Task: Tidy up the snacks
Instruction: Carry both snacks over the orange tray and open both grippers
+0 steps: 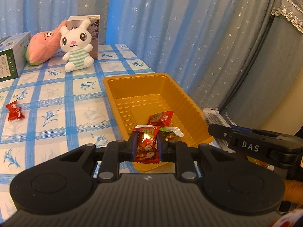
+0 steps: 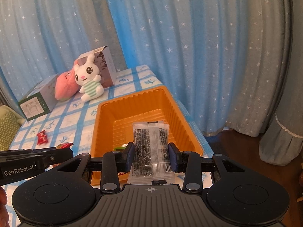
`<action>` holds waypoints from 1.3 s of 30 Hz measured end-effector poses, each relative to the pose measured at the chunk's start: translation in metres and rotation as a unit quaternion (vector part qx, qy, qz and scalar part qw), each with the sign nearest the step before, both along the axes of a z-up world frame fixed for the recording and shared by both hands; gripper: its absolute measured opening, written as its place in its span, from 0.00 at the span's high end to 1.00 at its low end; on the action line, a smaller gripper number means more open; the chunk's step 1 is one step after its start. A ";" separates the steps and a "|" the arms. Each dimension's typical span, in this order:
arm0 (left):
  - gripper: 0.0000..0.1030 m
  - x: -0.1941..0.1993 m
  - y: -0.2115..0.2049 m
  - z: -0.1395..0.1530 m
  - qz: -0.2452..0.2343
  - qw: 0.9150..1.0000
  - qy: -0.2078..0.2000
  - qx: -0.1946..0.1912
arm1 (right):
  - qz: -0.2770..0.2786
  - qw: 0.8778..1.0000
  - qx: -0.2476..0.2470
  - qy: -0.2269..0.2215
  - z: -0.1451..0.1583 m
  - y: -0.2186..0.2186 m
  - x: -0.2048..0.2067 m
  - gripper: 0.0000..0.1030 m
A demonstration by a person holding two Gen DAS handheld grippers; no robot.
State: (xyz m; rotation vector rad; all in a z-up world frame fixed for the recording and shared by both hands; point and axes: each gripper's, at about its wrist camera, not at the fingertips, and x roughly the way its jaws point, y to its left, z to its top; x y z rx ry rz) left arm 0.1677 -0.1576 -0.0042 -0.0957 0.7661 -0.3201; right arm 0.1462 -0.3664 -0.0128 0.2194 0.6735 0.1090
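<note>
Now the left tongs (image 1: 145,143) pinch a red foil-wrapped candy (image 1: 146,140) above the near end of the gold ribbed plastic tray (image 1: 121,87) on the blue-checked bench (image 1: 56,94). Alongside, the right tongs (image 2: 151,156) clamp a clear printed snack packet (image 2: 149,145) over the same tray. Another red wrapped candy (image 1: 14,111) lies well apart on the bench.

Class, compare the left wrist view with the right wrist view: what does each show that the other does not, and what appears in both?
Only the left wrist view shows the red candy lying in the tray and the left gripper shut on a red snack packet.

Only the right wrist view shows the clear printed packet face-on between the right gripper pads, and a green cushion.

Both show the gold tray, white bunny plush, and loose red candy on the tablecloth.
</note>
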 end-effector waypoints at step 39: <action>0.82 0.102 -0.029 -0.026 -0.004 1.000 0.017 0.010 | 0.048 0.999 -0.017 0.010 -0.020 -0.012 0.106 0.63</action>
